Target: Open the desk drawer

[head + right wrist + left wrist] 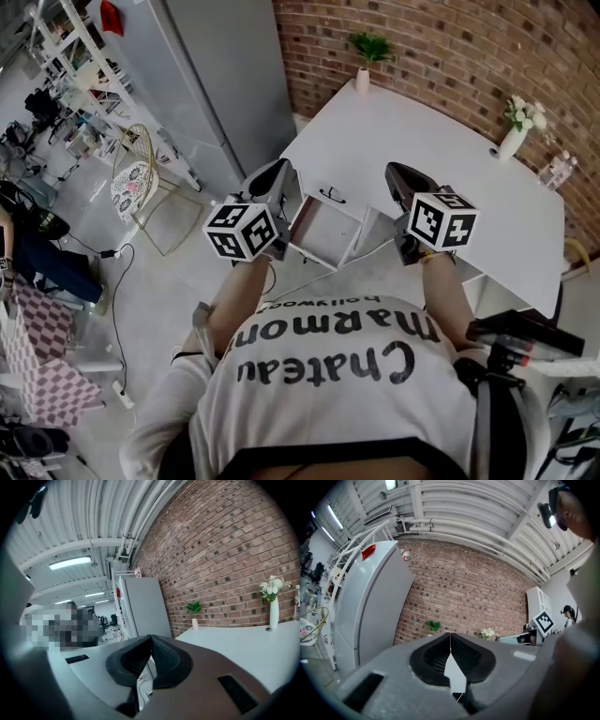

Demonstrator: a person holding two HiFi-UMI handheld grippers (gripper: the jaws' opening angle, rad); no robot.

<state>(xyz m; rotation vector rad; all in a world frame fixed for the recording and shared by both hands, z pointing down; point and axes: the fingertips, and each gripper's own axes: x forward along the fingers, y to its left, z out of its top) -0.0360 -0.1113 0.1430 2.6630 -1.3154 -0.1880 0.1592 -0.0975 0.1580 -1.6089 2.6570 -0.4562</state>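
The white desk [441,150] stands against the brick wall. Below its near edge a white drawer [323,234] is pulled out and looks empty. A dark handle [330,195] shows on the panel above it. My left gripper [279,169] is held up to the left of the drawer, touching nothing. In the left gripper view the left gripper [450,635] is shut with nothing between its pads. My right gripper [396,171] is raised to the right of the drawer. In the right gripper view the right gripper [151,637] is also shut and empty.
A potted plant [367,52] and a vase of flowers [518,122] stand on the desk's far side, with a bottle [558,172] near the right end. A tall grey cabinet [225,75] is left of the desk, and a wire chair [141,178] beside it.
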